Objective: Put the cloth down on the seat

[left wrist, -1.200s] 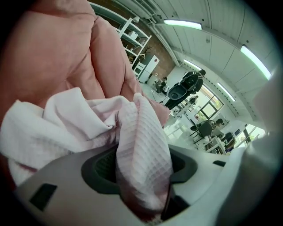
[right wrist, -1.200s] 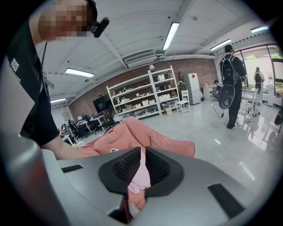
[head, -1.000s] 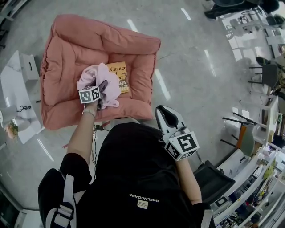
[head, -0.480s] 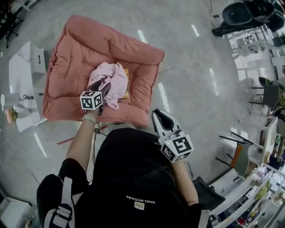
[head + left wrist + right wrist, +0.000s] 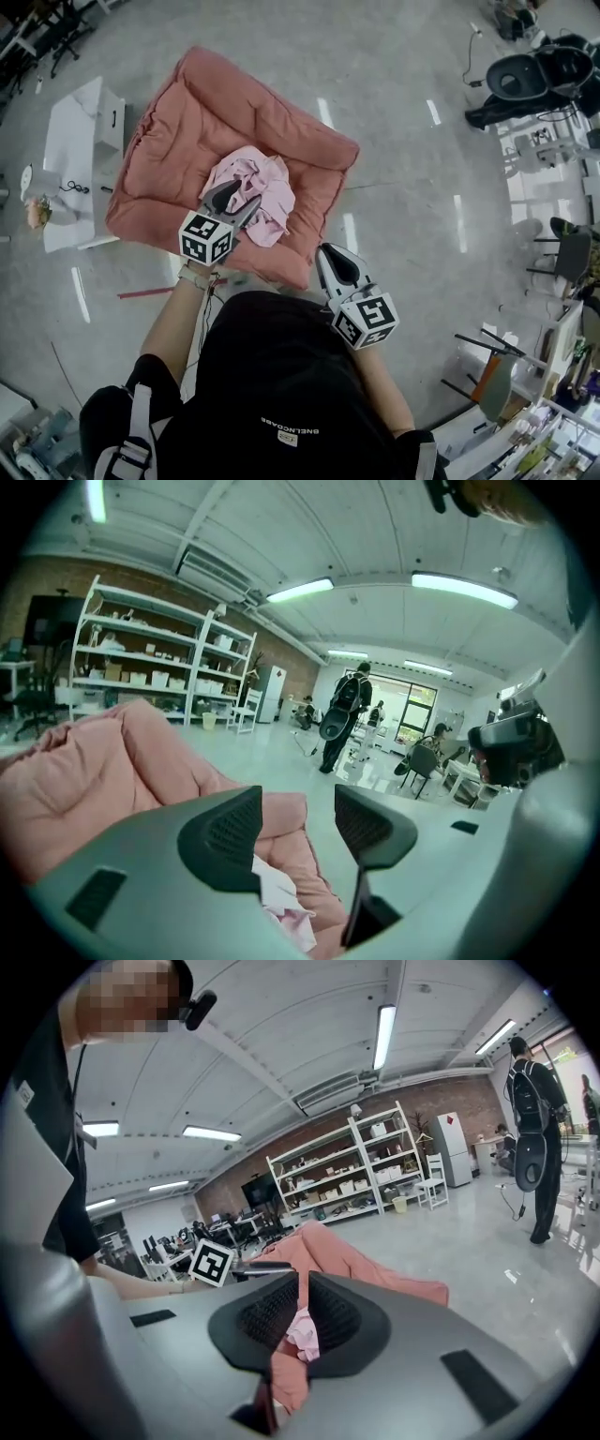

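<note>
The pink cloth (image 5: pixel 255 185) lies crumpled in the hollow of the salmon cushion seat (image 5: pixel 178 141). My left gripper (image 5: pixel 234 198) hovers at the cloth's near edge, open, with nothing between its jaws. In the left gripper view that gripper (image 5: pixel 298 822) shows a wide gap, with the cloth (image 5: pixel 281 904) below and the seat (image 5: pixel 94 771) to the left. My right gripper (image 5: pixel 336 266) hangs shut beside the seat's near right corner, off the cushion. In the right gripper view the right gripper (image 5: pixel 302 1312) is shut on nothing, and a strip of cloth (image 5: pixel 304 1333) shows beyond.
A white low table (image 5: pixel 75 141) stands left of the seat with small items on it. A black chair (image 5: pixel 544 80) is at the far right. Shelving (image 5: pixel 159 658) lines the wall, and a person with a backpack (image 5: pixel 349 714) walks on the glossy floor.
My left gripper has let go of the cloth, which now lies on the seat and covers the book seen earlier. The head view has shifted, and the right gripper stays shut.
</note>
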`<state>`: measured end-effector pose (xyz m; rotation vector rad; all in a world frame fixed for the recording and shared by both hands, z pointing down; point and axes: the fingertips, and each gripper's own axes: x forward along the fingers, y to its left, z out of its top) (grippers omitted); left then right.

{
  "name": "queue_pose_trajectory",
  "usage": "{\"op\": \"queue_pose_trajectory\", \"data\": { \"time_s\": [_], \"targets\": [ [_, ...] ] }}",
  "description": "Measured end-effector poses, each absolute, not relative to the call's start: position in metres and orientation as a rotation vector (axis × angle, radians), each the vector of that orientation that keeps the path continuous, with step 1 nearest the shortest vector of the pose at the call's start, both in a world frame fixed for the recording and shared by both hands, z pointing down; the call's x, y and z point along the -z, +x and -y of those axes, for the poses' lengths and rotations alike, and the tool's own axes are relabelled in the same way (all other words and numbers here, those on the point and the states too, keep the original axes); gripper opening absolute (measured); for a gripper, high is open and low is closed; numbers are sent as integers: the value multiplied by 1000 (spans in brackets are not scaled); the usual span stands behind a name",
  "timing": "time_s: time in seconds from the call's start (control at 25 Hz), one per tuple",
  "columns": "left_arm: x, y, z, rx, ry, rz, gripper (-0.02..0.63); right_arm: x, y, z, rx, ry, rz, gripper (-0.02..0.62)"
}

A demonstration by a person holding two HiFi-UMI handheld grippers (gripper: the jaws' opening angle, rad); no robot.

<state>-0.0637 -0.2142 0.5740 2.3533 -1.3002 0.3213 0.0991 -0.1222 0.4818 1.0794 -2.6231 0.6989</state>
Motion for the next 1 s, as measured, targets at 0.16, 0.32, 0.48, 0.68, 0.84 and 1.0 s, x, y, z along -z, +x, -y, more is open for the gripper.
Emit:
{"op": "queue_pose_trajectory", "data": {
  "time_s": [0.16,0.32,0.48,0.68,0.84,1.0],
  "targets": [
    [-508,-48,199,-310,2473,1319,249,-465,91,121,-686,1017,2669,52],
    [-450,-31,183,-215,2546,1289,247,-449,88,121,-675,1006,2710,51],
    [-414,-20,160,-181,2622,1240,247,-443,80,120,-655,1012,2732,52],
    [-401,-21,133,-216,2642,1225,241,-433,66,117,-624,998,2763,51],
    [-392,-28,117,-177,2617,1246,200,-421,55,112,-582,976,2802,51],
    [-381,-33,111,-172,2626,1267,136,-413,41,107,-528,917,2831,51]
  ]
}}
